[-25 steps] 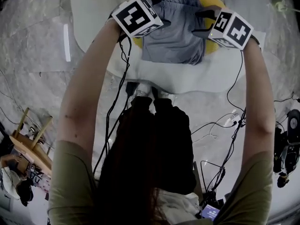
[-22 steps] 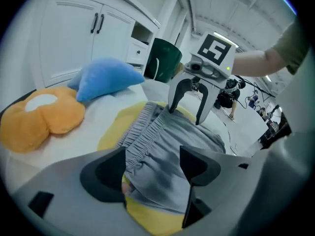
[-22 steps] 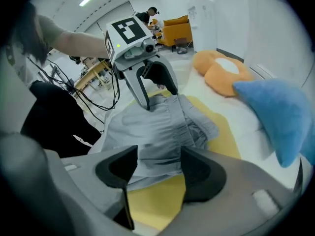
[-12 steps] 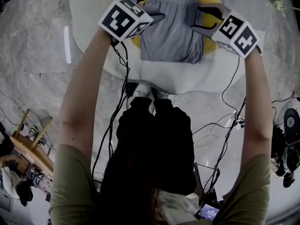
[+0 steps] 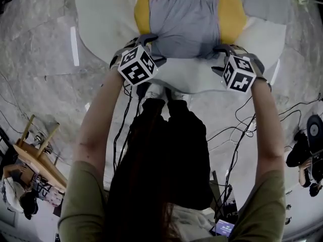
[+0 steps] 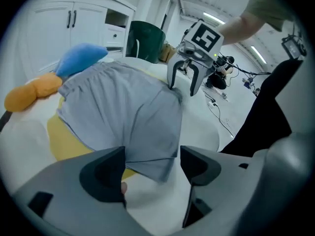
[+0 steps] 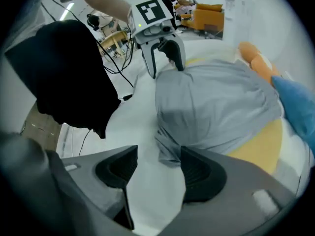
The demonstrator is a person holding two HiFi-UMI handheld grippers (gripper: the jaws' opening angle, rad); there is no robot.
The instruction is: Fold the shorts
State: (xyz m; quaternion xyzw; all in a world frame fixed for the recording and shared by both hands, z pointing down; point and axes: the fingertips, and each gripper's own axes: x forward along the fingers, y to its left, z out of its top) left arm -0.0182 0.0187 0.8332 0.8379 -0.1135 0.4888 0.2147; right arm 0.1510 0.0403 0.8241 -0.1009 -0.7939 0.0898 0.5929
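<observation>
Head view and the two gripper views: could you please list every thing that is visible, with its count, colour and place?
shorts: one, grey, flat on the mat's yellow centre
mat: one, flower-shaped, white petals around yellow, under the shorts
blue cushion: one, blue, beyond the waistband
orange cushion: one, orange, beside the blue one
cabinets: a row, white, behind the mat
container: one, dark green, beyond the mat
cables: several, dark, on the floor
left gripper: one, grey with marker cube, jaws open at the shorts' near left corner
right gripper: one, grey with marker cube, jaws open at the near right corner
</observation>
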